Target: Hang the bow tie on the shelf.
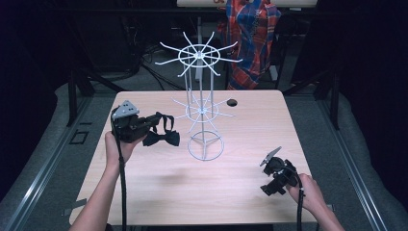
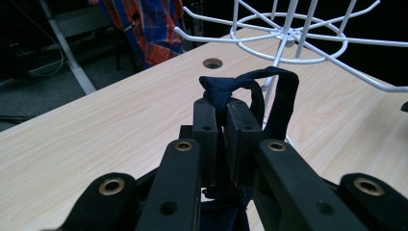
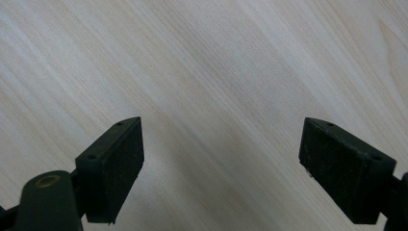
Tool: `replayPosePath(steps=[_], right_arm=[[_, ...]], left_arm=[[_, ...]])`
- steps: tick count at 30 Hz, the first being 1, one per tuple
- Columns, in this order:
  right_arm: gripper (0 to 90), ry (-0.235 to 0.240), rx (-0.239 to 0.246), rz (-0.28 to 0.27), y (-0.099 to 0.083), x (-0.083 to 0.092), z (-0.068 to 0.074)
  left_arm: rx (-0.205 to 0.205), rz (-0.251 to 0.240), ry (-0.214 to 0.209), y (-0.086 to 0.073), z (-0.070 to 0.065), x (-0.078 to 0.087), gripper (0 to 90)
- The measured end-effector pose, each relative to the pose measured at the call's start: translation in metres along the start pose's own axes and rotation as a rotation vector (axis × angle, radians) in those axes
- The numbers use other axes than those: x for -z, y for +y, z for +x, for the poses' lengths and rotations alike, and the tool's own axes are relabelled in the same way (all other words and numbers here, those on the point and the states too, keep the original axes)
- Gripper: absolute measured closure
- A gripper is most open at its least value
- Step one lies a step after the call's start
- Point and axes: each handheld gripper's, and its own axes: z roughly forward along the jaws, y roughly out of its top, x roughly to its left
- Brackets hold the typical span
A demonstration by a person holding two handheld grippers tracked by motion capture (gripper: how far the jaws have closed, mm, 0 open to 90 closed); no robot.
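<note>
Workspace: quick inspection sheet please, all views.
Surface: light wood table, round hole near far edge.
Job's things: dark bow tie with strap; white wire rack standing mid-table, arms bare.
Clutter: nothing seen.
Grippers: left gripper shut on bow tie beside rack; right gripper open above bare wood.
Cables: one trails from each gripper toward the near edge.
Surroundings: dark; plaid cloth behind table.

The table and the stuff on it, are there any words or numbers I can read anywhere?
None: no word, number or label can be read.
Bow tie: plain dark cloth, no tag showing.
White wire rack: bare wire, no sign.
Table: plain wood grain.
Shelf edge at the far back: a few red marks, too small and cut off to read.
</note>
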Motion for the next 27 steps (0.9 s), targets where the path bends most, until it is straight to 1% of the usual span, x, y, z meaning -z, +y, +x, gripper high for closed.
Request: replayPosePath(steps=[3, 5, 10, 13, 17, 22, 23, 26, 27], right_arm=[[15.4, -0.009, 0.005, 0.003, 0.000, 0.001, 0.000], [15.4, -0.002, 0.000, 0.001, 0.000, 0.001, 0.000], [15.4, -0.009, 0.004, 0.006, 0.000, 0.001, 0.000], [15.4, -0.001, 0.000, 0.001, 0.000, 0.000, 0.000], [15.4, 0.005, -0.004, -0.003, 0.000, 0.000, 0.000], [15.4, 0.006, -0.004, -0.002, -0.001, -0.001, 0.000], [15.4, 0.000, 0.001, 0.003, -0.001, 0.000, 0.000], [15.5, 0.000, -0.001, 0.005, -0.001, -0.001, 0.000], [15.5, 0.000, -0.001, 0.005, -0.001, -0.001, 0.000]], left_arm=[[0.002, 0.006, -0.001, 0.000, -0.001, -0.005, 83.8], [0.004, 0.012, 0.000, 0.000, -0.001, -0.007, 83.9], [0.003, 0.021, -0.006, 0.000, -0.002, -0.012, 83.8], [0.000, 0.029, -0.018, -0.001, -0.005, -0.016, 83.8], [-0.020, 0.056, -0.037, -0.003, -0.010, -0.025, 83.8], [-0.026, 0.069, -0.047, -0.006, -0.013, -0.033, 83.6], [-0.027, 0.076, -0.049, -0.006, -0.014, -0.034, 83.7], [-0.027, 0.077, -0.070, -0.007, -0.017, -0.040, 83.6], [-0.027, 0.077, -0.070, -0.007, -0.017, -0.040, 83.6]])
